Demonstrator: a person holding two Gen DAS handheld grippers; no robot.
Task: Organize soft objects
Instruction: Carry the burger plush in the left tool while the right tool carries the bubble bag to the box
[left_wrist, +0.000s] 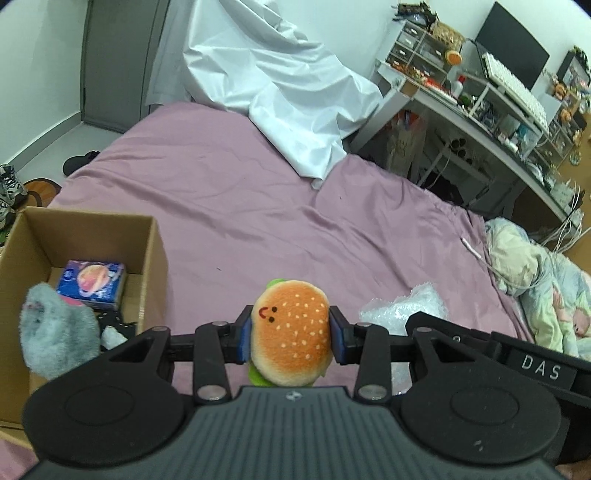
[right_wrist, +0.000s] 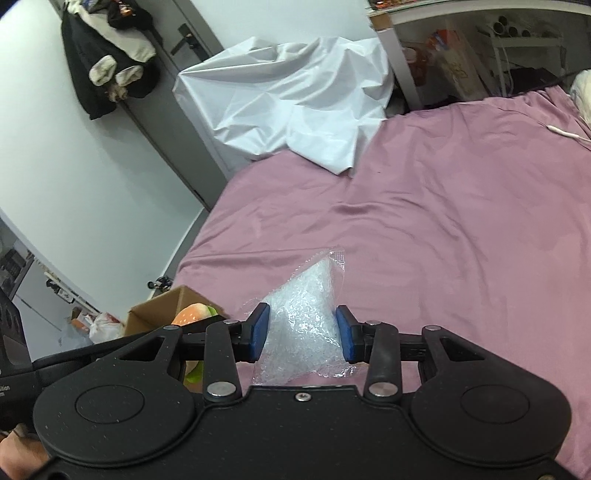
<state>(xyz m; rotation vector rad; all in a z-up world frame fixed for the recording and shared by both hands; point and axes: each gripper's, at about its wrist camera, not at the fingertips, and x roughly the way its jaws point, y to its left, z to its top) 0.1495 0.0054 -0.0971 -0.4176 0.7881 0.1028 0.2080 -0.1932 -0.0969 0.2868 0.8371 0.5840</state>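
My left gripper (left_wrist: 290, 334) is shut on a plush burger toy (left_wrist: 291, 332) and holds it above the purple bed sheet (left_wrist: 229, 206), just right of an open cardboard box (left_wrist: 151, 254). The box holds a grey fuzzy plush (left_wrist: 55, 332) and a blue tissue pack (left_wrist: 92, 282). My right gripper (right_wrist: 302, 332) is shut on a clear bag of bubble wrap (right_wrist: 304, 314), held over the sheet (right_wrist: 461, 221). The bag also shows in the left wrist view (left_wrist: 406, 306). The burger (right_wrist: 192, 314) and the box (right_wrist: 159, 314) show at the left of the right wrist view.
A crumpled white plastic sheet (left_wrist: 280, 92) lies at the far end of the bed. A cluttered desk (left_wrist: 480, 110) stands on the right. A pastel blanket (left_wrist: 546, 295) lies at the bed's right edge. Shoes (left_wrist: 7, 192) are on the floor at left. A grey door (right_wrist: 177, 110) stands beyond.
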